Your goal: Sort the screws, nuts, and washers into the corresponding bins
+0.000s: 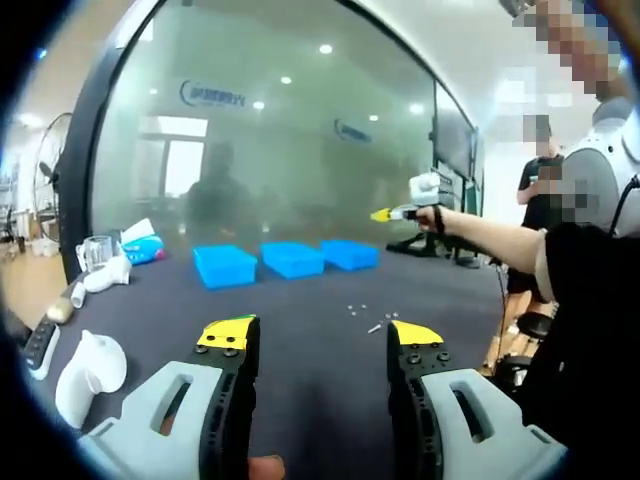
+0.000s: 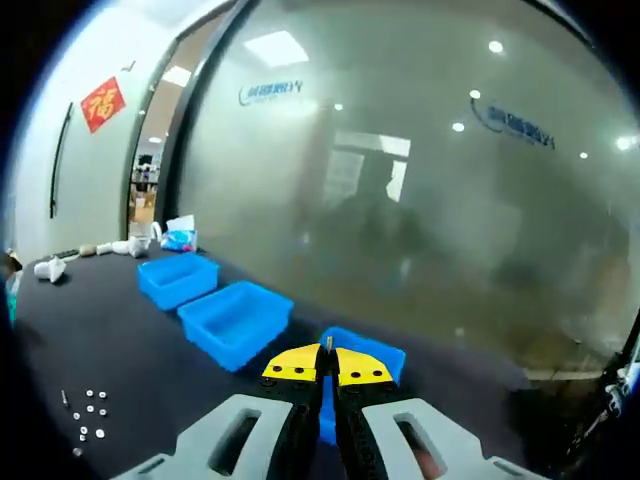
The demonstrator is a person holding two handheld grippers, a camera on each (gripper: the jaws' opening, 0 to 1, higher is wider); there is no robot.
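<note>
Here a small screw (image 2: 328,343) is pinched between the closed yellow tips of the right gripper (image 2: 328,362), above the nearest blue bin (image 2: 385,358). The other small parts (image 1: 372,317) lie loose on the dark table (image 1: 300,330). The left gripper (image 1: 320,338) is wide open, holding nothing.

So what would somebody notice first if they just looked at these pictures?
Probably the three bright blue bins in a row on the dark table, in front of a big frosted glass wall. Next, the right gripper, pinching a tiny screw above the nearest bin. A little pile of loose hardware lies on the table.
</note>
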